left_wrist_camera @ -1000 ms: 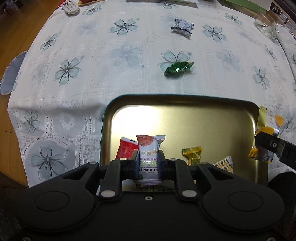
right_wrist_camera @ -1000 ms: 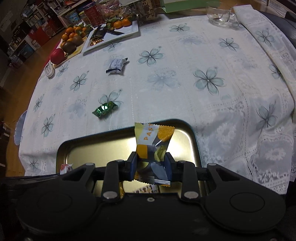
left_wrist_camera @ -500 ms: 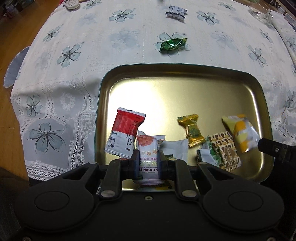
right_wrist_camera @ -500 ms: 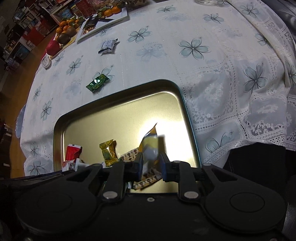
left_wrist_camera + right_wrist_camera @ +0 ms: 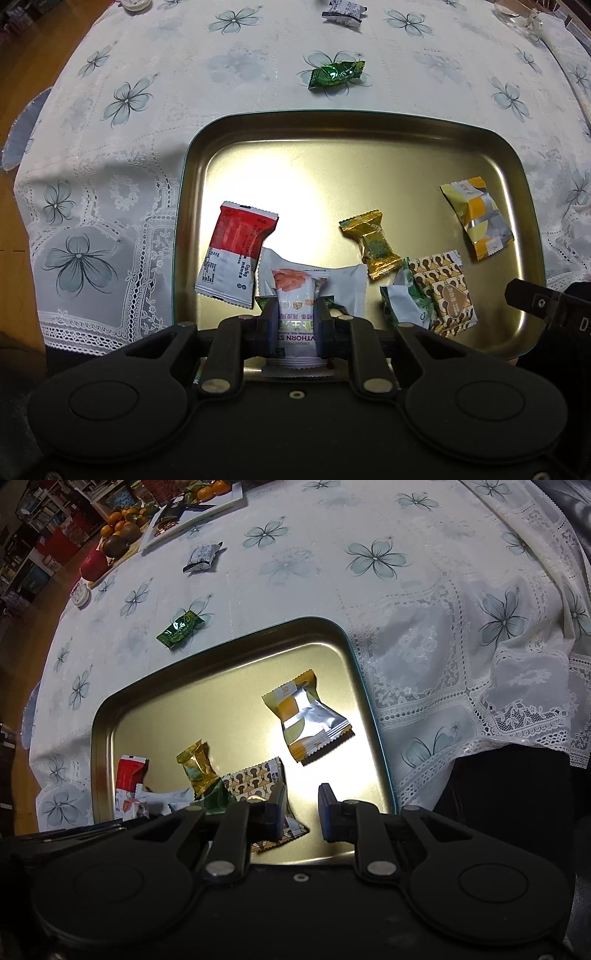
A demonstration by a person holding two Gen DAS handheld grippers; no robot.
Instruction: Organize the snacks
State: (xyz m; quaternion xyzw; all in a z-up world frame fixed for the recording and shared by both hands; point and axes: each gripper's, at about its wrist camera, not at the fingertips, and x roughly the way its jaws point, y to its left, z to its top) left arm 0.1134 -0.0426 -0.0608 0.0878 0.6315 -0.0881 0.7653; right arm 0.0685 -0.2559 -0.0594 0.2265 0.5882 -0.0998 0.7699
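The gold tray sits at the near edge of the flower-print tablecloth, its raised rim closing it on all sides. Its far half is bare metal, so most of the open room lies there; the near half is crowded. Along that near side, in the left wrist view, lie a red-and-white packet, a white wrapper, a gold candy, a green-and-white wrapper and a brown patterned packet, several touching or overlapping. The yellow-and-silver packet lies apart from them near the tray's right rim, with bare tray around it. Beyond the far rim, on the cloth, a green candy lies close to the tray and a dark-and-white packet farther off, well apart.

The left gripper points steeply down over the tray's near edge, its fingers clamped on an upright white-and-orange snack packet, with the jaws beginning to part. The right gripper also points steeply down over the near right part of the tray; its fingers stand apart with nothing between them, the left finger just over the brown patterned packet
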